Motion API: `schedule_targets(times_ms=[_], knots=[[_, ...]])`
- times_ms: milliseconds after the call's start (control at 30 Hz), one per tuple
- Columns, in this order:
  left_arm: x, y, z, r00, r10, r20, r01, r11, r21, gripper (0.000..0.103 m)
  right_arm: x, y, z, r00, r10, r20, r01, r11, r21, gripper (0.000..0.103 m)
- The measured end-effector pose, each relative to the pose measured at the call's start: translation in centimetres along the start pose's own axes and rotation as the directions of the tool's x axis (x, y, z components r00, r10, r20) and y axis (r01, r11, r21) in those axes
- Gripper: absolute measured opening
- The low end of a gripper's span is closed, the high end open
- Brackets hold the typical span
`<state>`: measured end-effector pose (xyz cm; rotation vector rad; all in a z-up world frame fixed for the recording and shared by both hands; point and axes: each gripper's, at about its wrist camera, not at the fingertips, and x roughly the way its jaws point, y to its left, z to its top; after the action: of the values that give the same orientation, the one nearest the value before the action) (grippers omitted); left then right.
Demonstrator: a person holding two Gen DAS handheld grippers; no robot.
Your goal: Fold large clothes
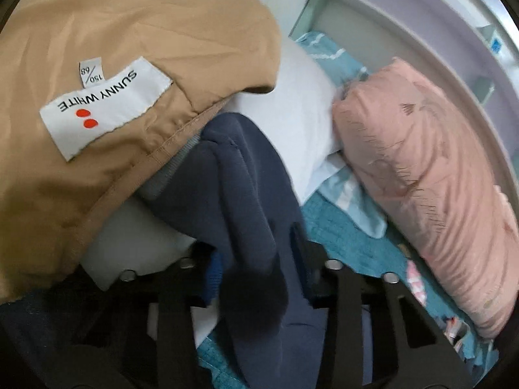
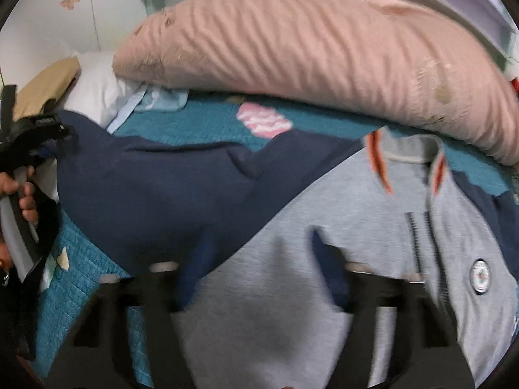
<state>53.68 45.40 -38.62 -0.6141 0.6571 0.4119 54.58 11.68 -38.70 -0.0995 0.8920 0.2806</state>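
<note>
- The grey-and-navy jacket [image 2: 324,227] lies spread on a teal bedspread [image 2: 194,126], below a pink pillow [image 2: 308,48].
- The left gripper [image 1: 256,272] clamps its navy sleeve [image 1: 246,178].
- The right gripper [image 2: 259,259] pinches grey fabric.

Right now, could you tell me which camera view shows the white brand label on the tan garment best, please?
The left wrist view: the white brand label lies close and large on the tan garment, its upside-down lettering and two red dots legible. The right wrist view shows only a small corner of that tan garment at its left edge, beside the white pillow; no label shows.
</note>
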Motion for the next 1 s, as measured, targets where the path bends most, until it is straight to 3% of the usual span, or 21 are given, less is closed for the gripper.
schedule_targets(times_ms=[33,133,267,333,400,567,667,733,867,1000], knots=[[-0.2,-0.1,-0.1,1.000,-0.020,-0.012,0.020,1.000,0.000,0.022,0.6,0.1,0.1,1.000,0.010,-0.015,-0.010,1.000,0.000,0.017],[-1.7,-0.6,-0.7,0.999,-0.053,-0.003,0.053,0.999,-0.012,0.017,2.6,0.5,0.2,0.996,0.067,-0.066,-0.066,0.998,0.010,0.001],[-2.6,-1.9,-1.5,0.989,-0.145,-0.009,0.144,0.987,-0.075,0.015,3.4,1.2,0.6,0.984,0.169,-0.062,-0.167,0.985,0.038,0.000],[-3.8,-3.2,-1.9,0.986,-0.165,0.006,0.165,0.985,-0.057,0.015,3.6,1.7,0.7,0.980,0.188,-0.062,-0.186,0.982,0.031,0.000],[-4.9,-4.3,-2.2,0.983,-0.185,0.013,0.185,0.982,-0.041,0.015,5.2,1.8,0.2,0.978,0.170,-0.117,-0.166,0.985,0.041,0.000],[-7.4,-8.7,-2.9,0.969,-0.248,0.017,0.248,0.968,0.029,0.015,5.2,1.8,0.2,0.978,0.181,-0.106,-0.177,0.983,0.052,0.000],[-8.8,-11.5,-3.6,0.968,-0.249,0.041,0.244,0.965,0.092,0.015,3.8,-0.9,-0.2,0.967,0.245,-0.069,-0.233,0.961,0.147,0.000],[-9.9,-13.9,-4.4,0.963,-0.264,0.046,0.257,0.958,0.129,0.015,2.1,-3.4,-0.6,0.974,0.224,-0.032,-0.214,0.957,0.195,0.000],[-11.0,-19.5,-7.3,0.952,-0.304,0.014,0.297,0.937,0.187,0.015,-2.3,-10.6,-1.9,0.995,0.091,0.041,-0.098,0.966,0.238,0.001],[-10.5,-25.2,-11.5,0.942,-0.330,-0.055,0.334,0.917,0.219,0.015,-4.8,-18.0,-4.2,1.000,-0.020,0.024,0.012,0.959,0.282,0.004]])
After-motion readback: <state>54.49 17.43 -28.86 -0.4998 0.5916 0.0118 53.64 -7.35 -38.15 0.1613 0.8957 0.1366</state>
